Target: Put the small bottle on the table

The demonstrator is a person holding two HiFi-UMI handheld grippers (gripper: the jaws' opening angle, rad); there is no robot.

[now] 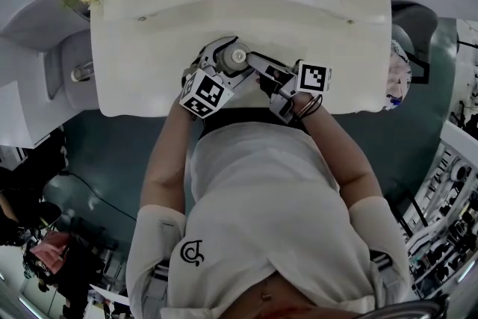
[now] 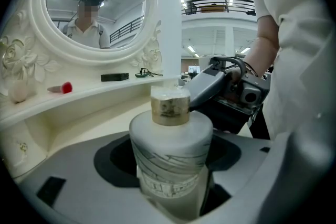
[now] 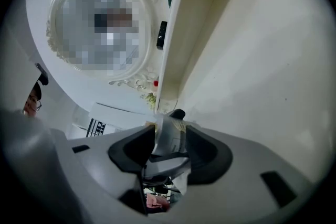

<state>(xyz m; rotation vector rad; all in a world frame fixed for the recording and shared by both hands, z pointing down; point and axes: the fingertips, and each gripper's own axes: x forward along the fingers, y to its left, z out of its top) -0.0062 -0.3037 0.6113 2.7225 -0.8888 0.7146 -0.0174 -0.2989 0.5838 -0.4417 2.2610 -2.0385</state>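
Glazed white ceramic, I judge: the small bottle (image 2: 170, 136) should feel heavy, slick and breakable. My left tongs (image 2: 173, 170) clamp its round body over the table (image 1: 149, 71), near its 6 o'clock edge. My right tongs (image 3: 168, 147) pinch the gold cap (image 2: 170, 107) from 4 o'clock. The body is the safer hold.

Both forearms meet before the torso, the left gripper (image 2: 170, 162) clamped round the small bottle (image 2: 172, 131), the right gripper (image 3: 169, 144) pinching its cap (image 2: 170, 107).

small squat white bottle (image 2: 170, 160) with a gold cap, upright over the near edge of the white table (image 1: 149, 48)
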